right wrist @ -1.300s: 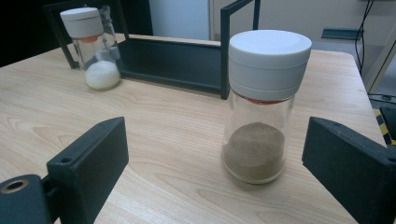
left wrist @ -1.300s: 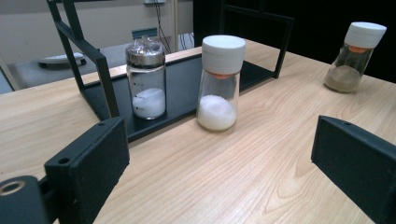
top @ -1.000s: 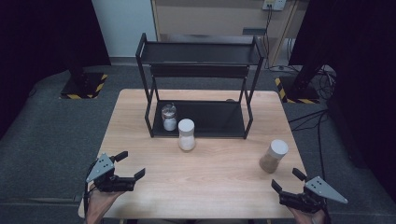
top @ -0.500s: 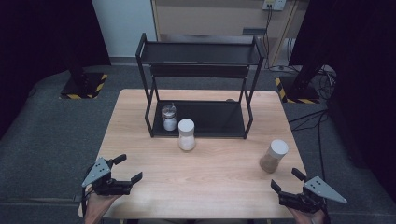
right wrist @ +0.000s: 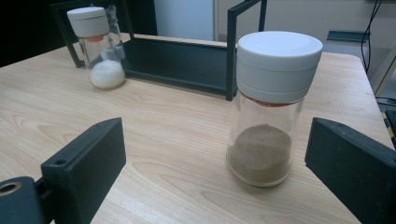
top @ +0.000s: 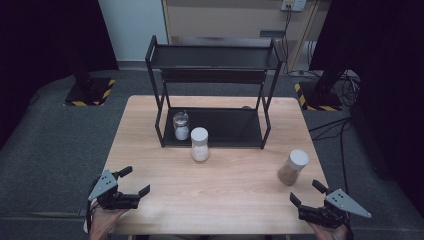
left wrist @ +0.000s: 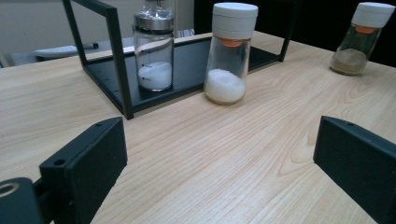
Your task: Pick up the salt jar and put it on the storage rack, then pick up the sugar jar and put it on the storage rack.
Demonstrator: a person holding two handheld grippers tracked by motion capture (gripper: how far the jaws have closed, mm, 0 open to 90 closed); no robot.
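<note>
Left claw: I hold it spread, empty, at the tabletop edge.
Right claw: spread, lined up on the brown-powder jar, apparently for grasping.

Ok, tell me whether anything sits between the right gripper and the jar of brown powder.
Nothing visible does. The right gripper, jaws open, faces the white-lidded glass jar of brown powder across bare light wooden table. The black metal rack stands beyond the jar.

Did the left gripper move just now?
Yes. The left gripper slid back toward the person, away from the black rack, along the table's near-left edge.
</note>
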